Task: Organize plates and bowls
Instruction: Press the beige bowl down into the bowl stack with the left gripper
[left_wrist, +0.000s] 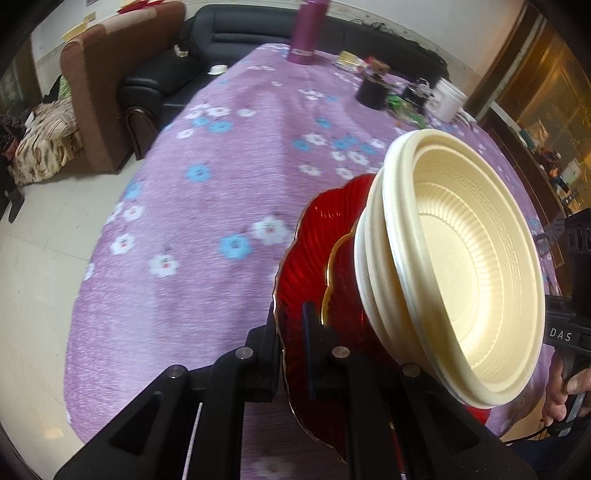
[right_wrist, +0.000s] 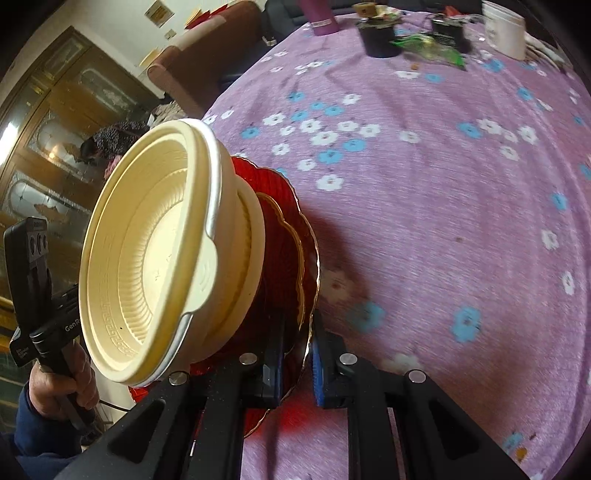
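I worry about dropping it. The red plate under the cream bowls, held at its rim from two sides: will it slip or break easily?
The red plate looks like glossy glass, so probably slippery and fragile. Both the left gripper and the right gripper pinch only its thin scalloped rim. The stacked cream bowls sit loose on it, so they may slide if it tilts.

Table (left_wrist: 221, 177), purple floral cloth; far end: purple flask (left_wrist: 308, 31), white tub (left_wrist: 448, 99).
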